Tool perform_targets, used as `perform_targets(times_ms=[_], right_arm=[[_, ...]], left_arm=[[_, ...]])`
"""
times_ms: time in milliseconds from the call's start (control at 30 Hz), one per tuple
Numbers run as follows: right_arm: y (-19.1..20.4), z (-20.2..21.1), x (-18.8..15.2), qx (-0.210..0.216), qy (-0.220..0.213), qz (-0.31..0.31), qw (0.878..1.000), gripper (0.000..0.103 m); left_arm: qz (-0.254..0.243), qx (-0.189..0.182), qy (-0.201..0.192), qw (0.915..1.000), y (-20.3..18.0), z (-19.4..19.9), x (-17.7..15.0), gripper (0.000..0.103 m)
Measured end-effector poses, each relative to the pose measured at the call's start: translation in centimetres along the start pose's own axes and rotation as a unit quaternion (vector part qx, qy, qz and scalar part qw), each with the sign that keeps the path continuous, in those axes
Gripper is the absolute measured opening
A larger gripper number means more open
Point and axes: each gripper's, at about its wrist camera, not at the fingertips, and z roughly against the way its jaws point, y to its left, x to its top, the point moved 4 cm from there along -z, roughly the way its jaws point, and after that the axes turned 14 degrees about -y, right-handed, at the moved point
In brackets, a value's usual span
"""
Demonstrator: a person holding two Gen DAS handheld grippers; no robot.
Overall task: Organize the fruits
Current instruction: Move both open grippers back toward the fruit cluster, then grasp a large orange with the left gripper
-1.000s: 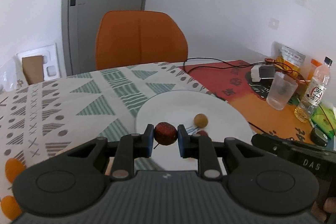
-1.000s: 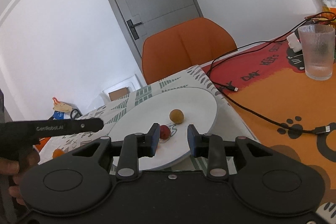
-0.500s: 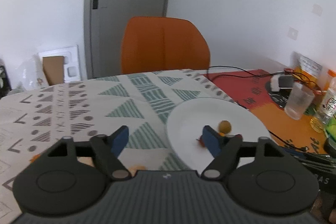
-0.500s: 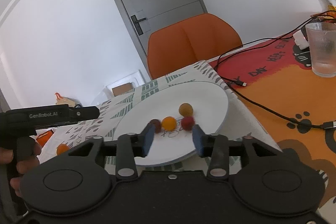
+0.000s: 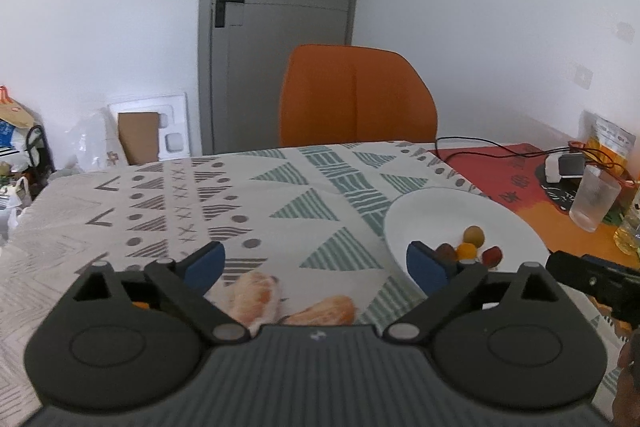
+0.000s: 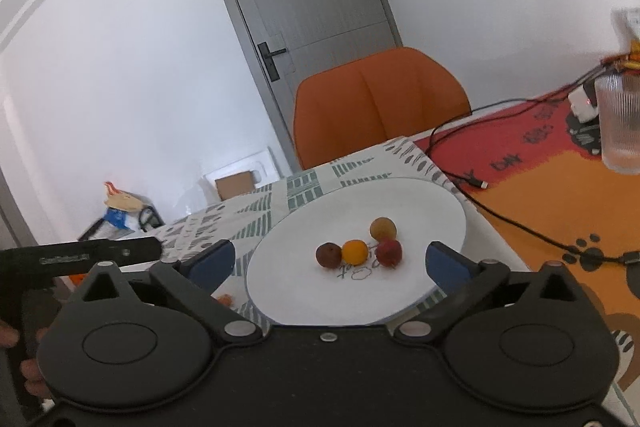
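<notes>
1. The left gripper [image 5: 316, 263] has its jaws opening, already spread wide, with nothing between the blue pads; it grasps no fruit.
2. The right gripper [image 6: 330, 261] likewise has its jaws opening to full spread. The white plate [image 6: 420, 203] lies ahead between its fingers, but the pads press on nothing.
3. Four small fruits sit together on the plate, just ahead of the right gripper: a dark brown fruit [image 6: 328, 254], an orange fruit [image 6: 355, 251] touching it, a red fruit [image 6: 389, 252] on the other side, and a tan fruit [image 6: 383, 228] just behind the red one.
4. From the left wrist, the same cluster sits off to the right, just past the right-hand fingertip; the dark brown one is partly hidden behind that pad.
5. As judged from this, the plate part of the job is well along: four fruits are already gathered on it.
6. Two peeled orange segments [image 5: 256, 293] lie on the patterned tablecloth [image 5: 200, 195], directly below and between the left gripper's fingers, close to its body. They are not on the plate.
7. Something orange shows by the plate's near-left rim in the right wrist view, beside that gripper's left finger; it is too hidden to name.
8. What seems left: moving the loose segments, and any other stray pieces, onto the plate. The left gripper looks best placed for that.
</notes>
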Motion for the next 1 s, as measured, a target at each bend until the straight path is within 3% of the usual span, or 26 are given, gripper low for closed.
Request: perform_targets(times_ms=[633, 1000], right_arm=[[7.2, -0.3, -1.3, 0.03, 0.024, 0.05, 0.998, 0.103], [10.3, -1.1, -3.2, 0.087, 0.065, 0.051, 0.993, 0.103]], left_arm=[[0.034, 0.05, -0.007, 0.9981, 7.5, 5.0, -0.5, 0.098], [0.068, 0.072, 0.01, 0.995, 11.4, 5.5, -2.7, 0.098]])
